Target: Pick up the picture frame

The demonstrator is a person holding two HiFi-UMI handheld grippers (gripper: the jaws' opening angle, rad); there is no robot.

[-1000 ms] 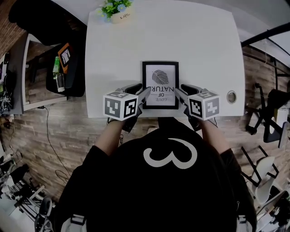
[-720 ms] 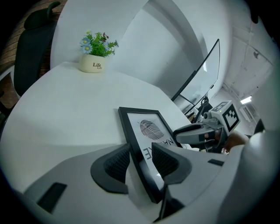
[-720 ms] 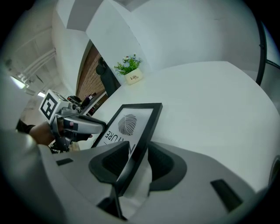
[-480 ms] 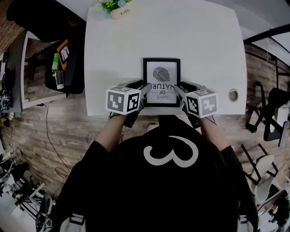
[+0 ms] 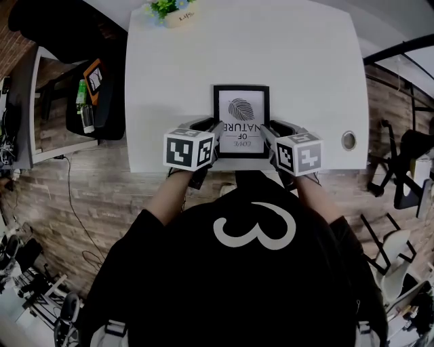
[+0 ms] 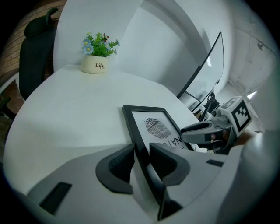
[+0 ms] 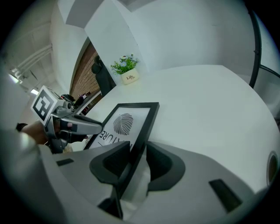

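A black picture frame [image 5: 241, 120] with a leaf print lies flat on the white table [image 5: 305, 68], close to its near edge. My left gripper [image 5: 215, 133] straddles the frame's left rail, and my right gripper [image 5: 266, 133] straddles the right rail. In the left gripper view the rail of the picture frame [image 6: 153, 127] runs between the two dark pads of my left gripper [image 6: 141, 151], whose jaws are closing with a sliver of gap still showing. The right gripper view shows the same: the picture frame [image 7: 127, 120] sits inside my right gripper [image 7: 138, 151], whose jaws are closing.
A small potted plant [image 5: 169, 12] stands at the table's far left edge. A round cable hole [image 5: 348, 141] sits near the right front corner. Left of the table are a black chair [image 5: 41, 20] and a low shelf [image 5: 85, 108] with a bottle.
Both grippers have edged inward and forward along the frame's side rails, and their jaws have narrowed round them. The frame still lies on the table.
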